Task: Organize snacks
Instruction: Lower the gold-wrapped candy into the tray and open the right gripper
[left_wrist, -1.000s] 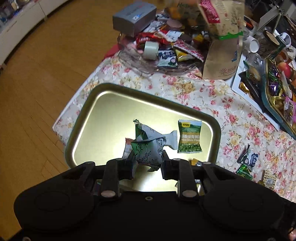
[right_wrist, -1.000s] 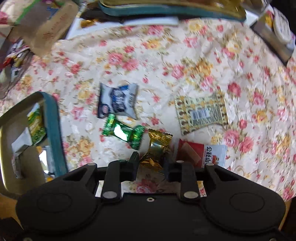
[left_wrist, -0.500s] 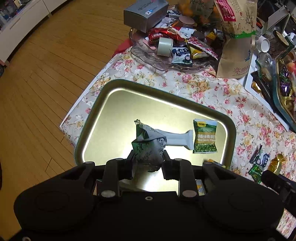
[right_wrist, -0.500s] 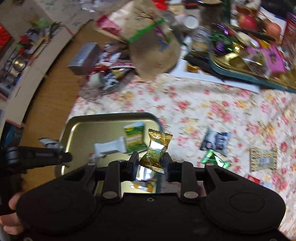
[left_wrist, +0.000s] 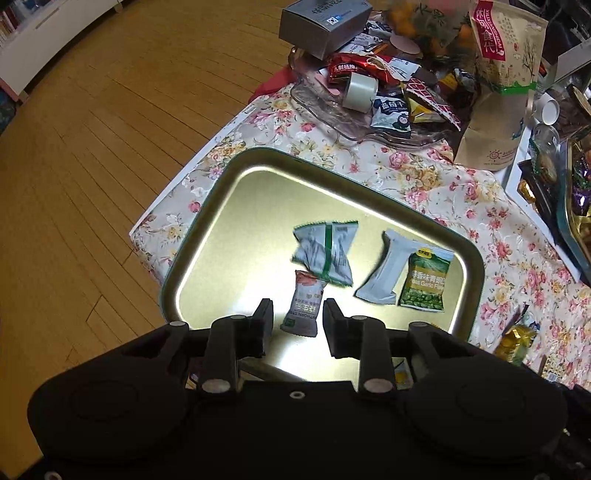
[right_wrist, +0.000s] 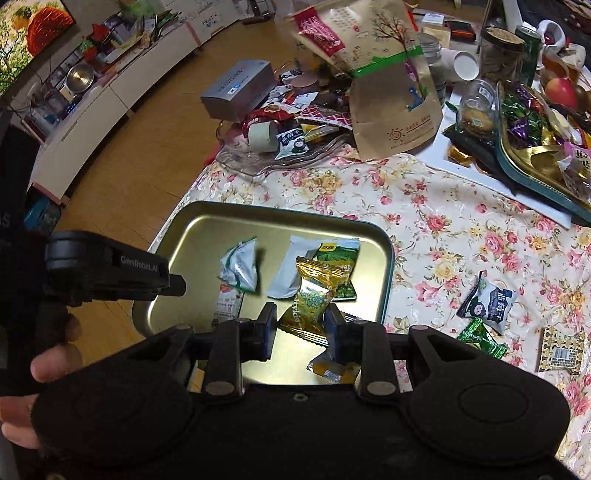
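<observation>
Underneath, a floral tablecloth (left_wrist: 424, 181) covers the table; beyond, wooden floor (left_wrist: 92, 129)

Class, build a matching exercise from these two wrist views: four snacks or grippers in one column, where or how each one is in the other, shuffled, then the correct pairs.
1. gold candy
2. green pea packet
3. left gripper
4. bright green candy

A. on the floral cloth
B. lying in the metal tray
C. clamped in the right gripper
D. empty, above the tray

Pairs: 1-C, 2-B, 3-D, 4-A
</observation>
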